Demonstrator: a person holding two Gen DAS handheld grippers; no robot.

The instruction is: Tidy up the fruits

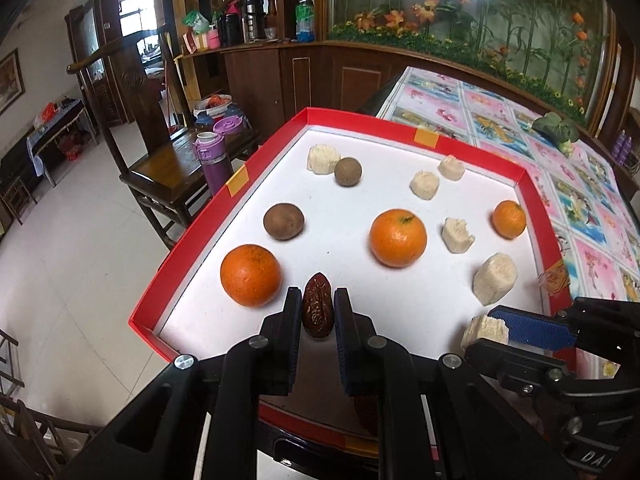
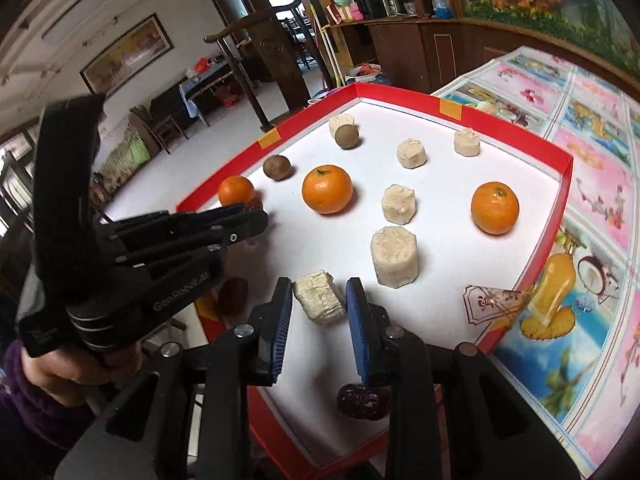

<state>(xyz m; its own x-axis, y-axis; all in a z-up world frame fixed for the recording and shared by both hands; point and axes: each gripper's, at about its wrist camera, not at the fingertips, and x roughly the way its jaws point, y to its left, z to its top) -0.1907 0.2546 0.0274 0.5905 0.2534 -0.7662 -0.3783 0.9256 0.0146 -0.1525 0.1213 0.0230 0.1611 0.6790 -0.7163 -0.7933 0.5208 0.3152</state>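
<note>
A red-rimmed tray (image 1: 276,136) with a white floor holds three oranges (image 1: 251,275) (image 1: 398,237) (image 1: 509,219), two brown fruits (image 1: 283,222) (image 1: 348,172) and several pale cut chunks (image 1: 495,278). My left gripper (image 1: 317,308) is shut on a wrinkled red date (image 1: 316,306) just above the tray's near part, beside the nearest orange. My right gripper (image 2: 319,308) is shut on a pale fibrous chunk (image 2: 320,298), with blue pads (image 2: 356,312) against both of its sides. Another date (image 2: 362,400) lies under its right finger. The left gripper (image 2: 256,216) shows at the left.
The tray sits on a floral tablecloth (image 1: 560,184) with a green vegetable (image 1: 558,128) at the far right. A wooden chair (image 1: 160,168) with a purple bottle (image 1: 214,160) stands left of the table. A hand (image 2: 60,368) holds the left gripper.
</note>
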